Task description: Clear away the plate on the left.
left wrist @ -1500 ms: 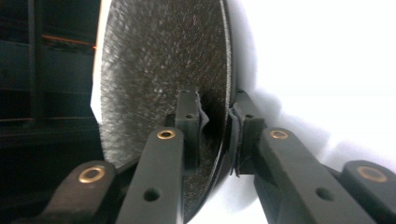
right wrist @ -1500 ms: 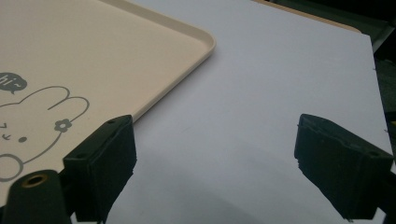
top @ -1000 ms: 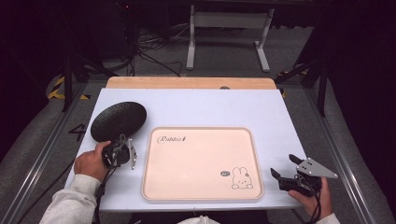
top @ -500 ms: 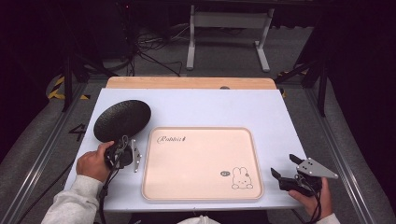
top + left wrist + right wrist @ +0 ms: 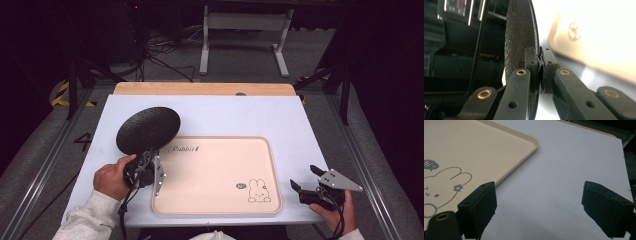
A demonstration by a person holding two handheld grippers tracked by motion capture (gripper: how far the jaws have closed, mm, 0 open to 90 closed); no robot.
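Black plate (image 5: 148,129): since the earlier frame, lifted and carried toward the tray (image 5: 215,200), now tilted over its far-left corner. Left hand-held gripper (image 5: 150,161) clamps its near rim. Right hand-held gripper (image 5: 304,179): open, unmoved.

A white table (image 5: 225,117) carries a beige tray (image 5: 215,175), lying between my left claw (image 5: 150,161) and right claw (image 5: 306,179).

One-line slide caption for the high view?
Left gripper lifts a tilted black plate beside the bunny tray; right gripper waits open.
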